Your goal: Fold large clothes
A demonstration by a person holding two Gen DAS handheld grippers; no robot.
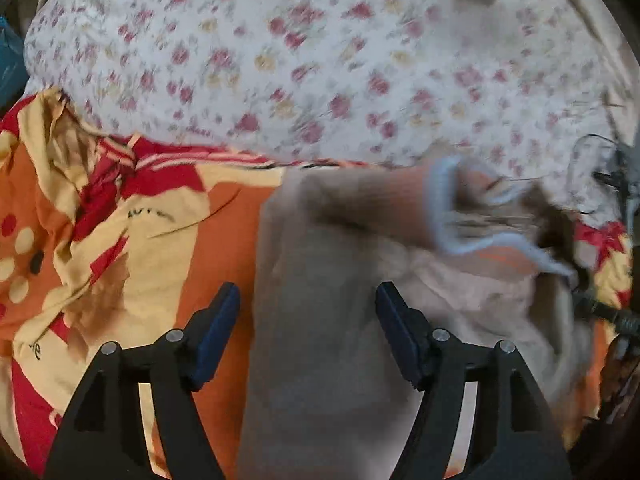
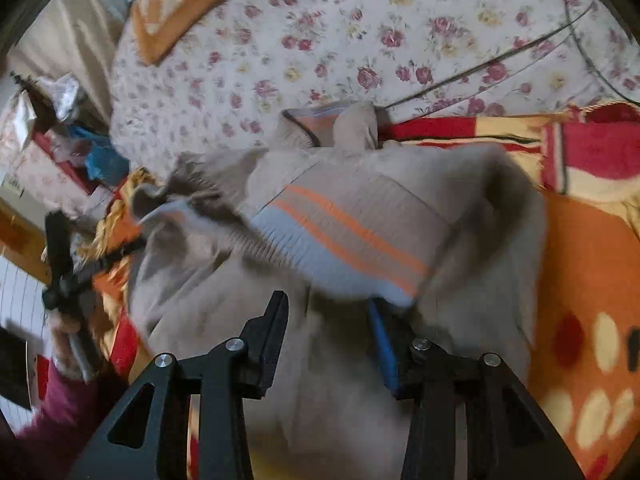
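A beige knit sweater point(image 1: 320, 340) with light blue and orange striped ribbing lies bunched on an orange, red and yellow blanket point(image 1: 168, 216). My left gripper point(image 1: 308, 308) is open just above the sweater's plain body, holding nothing. In the right wrist view the sweater point(image 2: 360, 232) is heaped, its striped hem band folded over on top. My right gripper point(image 2: 330, 312) is open, its fingers low over the sweater just below that band, the right finger point(image 2: 382, 340) partly under the fabric edge. The left gripper point(image 2: 64, 276) shows at the far left.
A floral quilt point(image 1: 320, 60) covers the bed behind the blanket point(image 2: 592, 280); it also fills the top of the right wrist view point(image 2: 360, 40). An orange checked pillow point(image 2: 176, 4) lies on it. Thin dark cables point(image 2: 500, 60) cross the quilt. Clutter point(image 2: 80, 148) sits left of the bed.
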